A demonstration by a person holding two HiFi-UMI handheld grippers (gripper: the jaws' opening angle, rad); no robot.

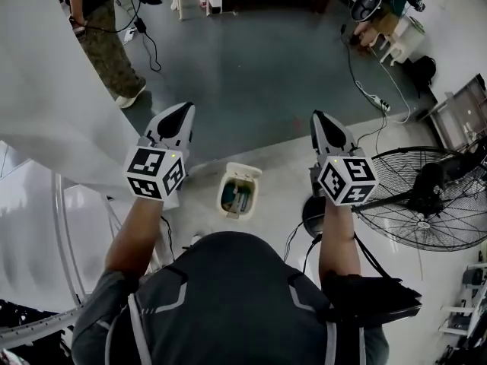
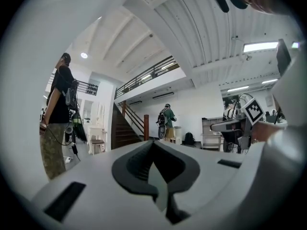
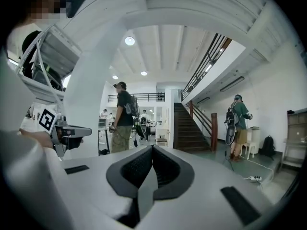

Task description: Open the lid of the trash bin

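A small cream trash bin [image 1: 230, 202] stands on the floor far below, between my two arms in the head view. Its lid [image 1: 246, 171] is tipped up at the far side, and the inside shows some greenish contents. My left gripper [image 1: 182, 111] is held level high above the floor, left of the bin, its jaws shut with nothing between them [image 2: 153, 143]. My right gripper [image 1: 319, 117] is level at the same height on the bin's right, also shut and empty [image 3: 152, 148]. Neither gripper touches the bin. Both gripper views look out across the hall, not at the bin.
A large floor fan [image 1: 426, 198] stands at the right, with a dark round thing [image 1: 313, 216] near the bin. A power strip [image 1: 377, 102] and its cables lie on the grey floor. A person [image 1: 99, 21] stands at the far left beside a white curved surface [image 1: 46, 105].
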